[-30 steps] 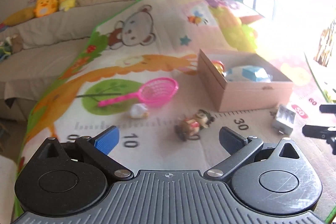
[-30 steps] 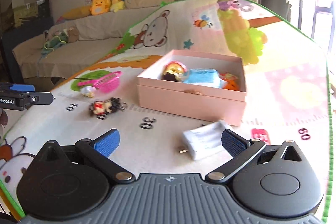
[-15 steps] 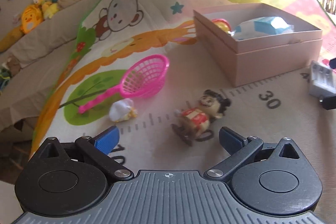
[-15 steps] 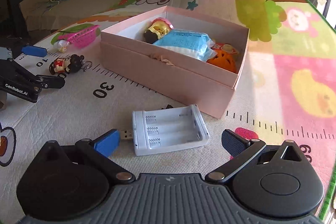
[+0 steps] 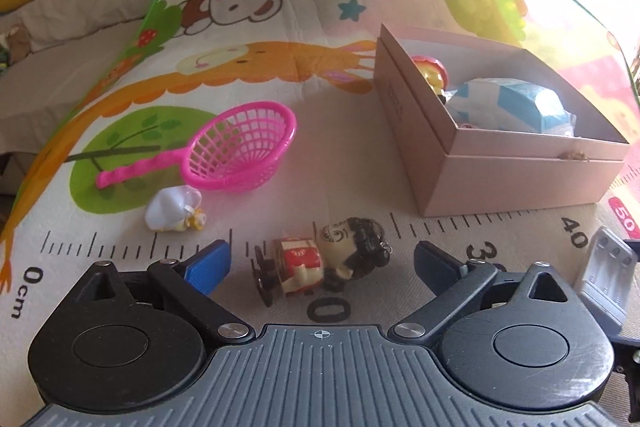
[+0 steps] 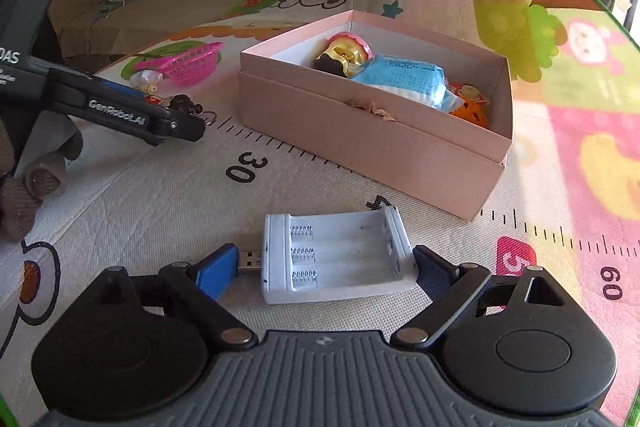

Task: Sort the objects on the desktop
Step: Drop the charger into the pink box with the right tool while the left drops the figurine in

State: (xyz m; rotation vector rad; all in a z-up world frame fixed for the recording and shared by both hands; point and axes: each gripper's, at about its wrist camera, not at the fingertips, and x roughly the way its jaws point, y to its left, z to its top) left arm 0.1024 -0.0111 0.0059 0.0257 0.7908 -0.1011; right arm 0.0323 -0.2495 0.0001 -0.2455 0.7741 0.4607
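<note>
Both claws have descended and closed in on their targets over the last second, each with its fingers spread wide and nothing gripped. For the left gripper (image 5: 322, 259), the small dark-haired toy figure in a red-and-cream outfit (image 5: 320, 261), formerly well ahead of the fingertips, now lies on its side directly between them, with clear space to the blue pad and to the black pad. For the right gripper (image 6: 320, 267), the white plastic battery holder with a USB plug (image 6: 336, 253), formerly ahead and apart, now sits between the fingers: the black pad is at or just beside its right edge, and the USB plug reaches the blue pad on the left.

Judgement: both approaches appear complete, and closing the fingers is the next step on each side.

The open pink cardboard box (image 6: 360, 143), already holding several items, stands ahead of the right gripper and ahead-right of the left one. A pink plastic mesh scoop (image 5: 236, 147) and a small white toy (image 5: 174, 213) remain on the printed play mat (image 5: 280, 7), ahead-left of the left gripper.
</note>
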